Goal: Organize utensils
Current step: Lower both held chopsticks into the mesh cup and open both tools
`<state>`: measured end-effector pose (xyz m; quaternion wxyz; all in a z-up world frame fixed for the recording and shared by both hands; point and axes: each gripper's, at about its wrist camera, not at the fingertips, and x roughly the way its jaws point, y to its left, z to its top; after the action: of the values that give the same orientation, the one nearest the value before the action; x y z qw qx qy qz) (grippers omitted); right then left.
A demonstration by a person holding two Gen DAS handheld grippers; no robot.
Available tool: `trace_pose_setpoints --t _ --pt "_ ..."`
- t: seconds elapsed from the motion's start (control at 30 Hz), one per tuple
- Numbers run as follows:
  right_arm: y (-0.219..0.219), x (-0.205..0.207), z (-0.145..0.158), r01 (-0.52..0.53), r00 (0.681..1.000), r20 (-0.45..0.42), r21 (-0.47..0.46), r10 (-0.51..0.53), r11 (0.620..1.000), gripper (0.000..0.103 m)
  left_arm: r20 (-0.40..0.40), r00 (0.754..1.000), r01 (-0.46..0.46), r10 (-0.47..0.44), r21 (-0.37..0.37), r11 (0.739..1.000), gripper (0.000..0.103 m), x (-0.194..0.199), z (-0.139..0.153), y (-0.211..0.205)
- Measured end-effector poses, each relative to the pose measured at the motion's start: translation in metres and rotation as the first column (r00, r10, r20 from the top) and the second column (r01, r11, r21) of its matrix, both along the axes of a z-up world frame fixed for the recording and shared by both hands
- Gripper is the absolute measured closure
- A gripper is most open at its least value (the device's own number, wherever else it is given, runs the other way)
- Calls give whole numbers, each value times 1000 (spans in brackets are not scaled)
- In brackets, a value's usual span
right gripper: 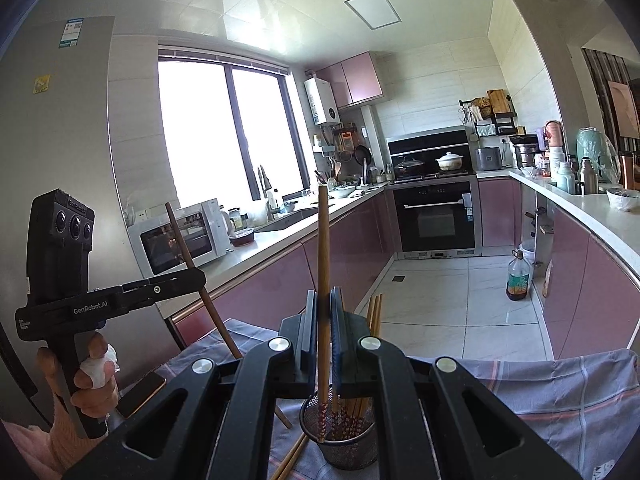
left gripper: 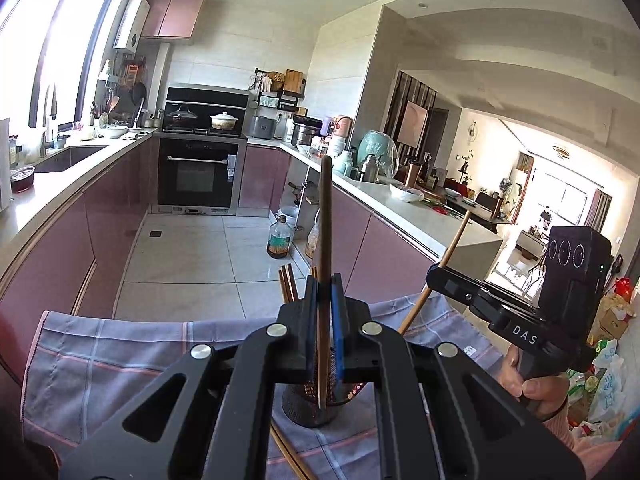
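Observation:
My left gripper [left gripper: 324,280] is shut on a dark brown chopstick [left gripper: 325,216], held upright with its lower tip over a black mesh holder [left gripper: 308,408] on the checked cloth. My right gripper [right gripper: 324,296] is shut on a lighter wooden chopstick [right gripper: 323,240], upright, its tip inside the mesh holder [right gripper: 348,448], which holds several chopsticks [right gripper: 375,316]. Each gripper shows in the other's view: the right gripper [left gripper: 434,270] and the left gripper [right gripper: 196,274], each with its chopstick.
The grey checked cloth [right gripper: 560,392] covers the table. Loose chopsticks [right gripper: 292,456] lie on it by the holder. A phone [right gripper: 142,394] lies at the left. Kitchen counters [left gripper: 72,184], an oven [left gripper: 200,176] and an oil bottle [left gripper: 279,240] stand beyond.

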<state>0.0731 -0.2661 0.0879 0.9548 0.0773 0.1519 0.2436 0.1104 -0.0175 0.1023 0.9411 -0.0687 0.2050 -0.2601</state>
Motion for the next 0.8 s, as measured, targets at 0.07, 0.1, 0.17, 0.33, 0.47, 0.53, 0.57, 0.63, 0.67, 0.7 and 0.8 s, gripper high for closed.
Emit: trace_pose_setpoints --t 0.07,0.1,0.17,0.33,0.47,0.53,0.57,0.63,0.67,0.7,0.8 --pt "1 3 -1 7 1000 -3 1 -7 1000 98 1 1000 1 -1 -3 1000 96 1 -1 -1" --pt "1 4 -2 9 1000 -5 2 -9 1000 98 2 1000 0 0 -1 1000 96 1 -1 -2" --pt "2 8 -3 14 1000 -7 2 -14 1000 98 2 1000 -2 2 0 1000 96 1 -2 -5" --pt "4 14 -7 25 1000 -17 -4 -26 1000 98 -7 1000 -4 4 18 1000 96 3 -6 -10" --pt "6 19 -12 30 999 -33 -9 -30 1000 98 -27 1000 -6 7 35 999 96 9 -9 -15" --pt "8 22 -15 34 999 -42 -17 -34 999 98 -41 999 -6 8 42 999 96 11 -13 -17" --pt "9 23 -16 36 998 -46 -20 -36 999 98 -47 999 -6 8 45 999 96 12 -14 -20" --pt "10 26 -19 37 998 -53 -26 -38 999 98 -62 998 -4 7 51 999 96 14 -17 -23" --pt "11 27 -20 38 998 -56 -29 -40 999 98 -67 998 -4 7 54 999 96 15 -18 -24" --pt "11 28 -21 39 997 -59 -31 -41 999 98 -72 997 -3 7 58 998 96 17 -19 -23" --pt "13 31 -25 39 996 -73 -39 -42 998 98 -88 996 -3 9 70 998 96 17 -24 -25"
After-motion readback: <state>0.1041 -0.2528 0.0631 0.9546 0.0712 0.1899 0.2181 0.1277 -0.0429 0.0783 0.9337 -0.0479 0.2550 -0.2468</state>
